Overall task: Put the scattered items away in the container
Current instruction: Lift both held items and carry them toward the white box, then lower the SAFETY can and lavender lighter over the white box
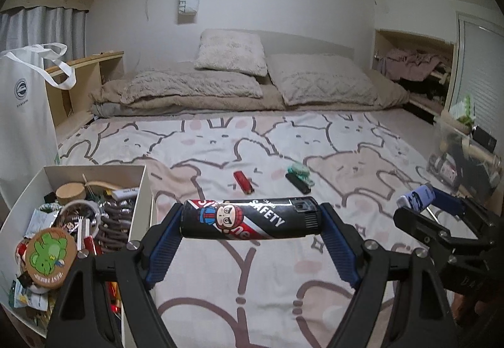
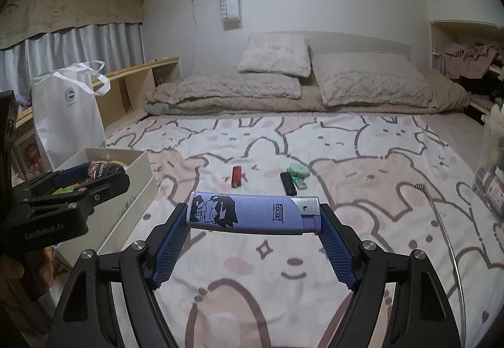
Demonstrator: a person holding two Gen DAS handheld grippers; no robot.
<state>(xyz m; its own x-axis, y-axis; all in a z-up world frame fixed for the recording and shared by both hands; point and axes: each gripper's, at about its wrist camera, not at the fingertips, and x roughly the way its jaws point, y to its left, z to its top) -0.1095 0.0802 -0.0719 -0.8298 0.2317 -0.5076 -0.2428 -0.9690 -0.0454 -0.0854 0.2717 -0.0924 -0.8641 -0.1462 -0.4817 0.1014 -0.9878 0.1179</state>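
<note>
Two grippers carry lighters above a rabbit-print bedspread

The left gripper [image 1: 251,219] clamps a black lighter [image 1: 251,218] end to end, the right gripper [image 2: 254,215] a purple lighter [image 2: 252,214]; both look light, rigid and slick, and the white box [image 1: 143,187] waits near left

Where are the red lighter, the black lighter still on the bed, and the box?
red lighter [image 2: 236,177], right wrist view, middle of its body
black lighter [image 2: 288,184], right wrist view, middle of its body
box [image 1: 145,181], left wrist view, right side wall near the top rim
</note>
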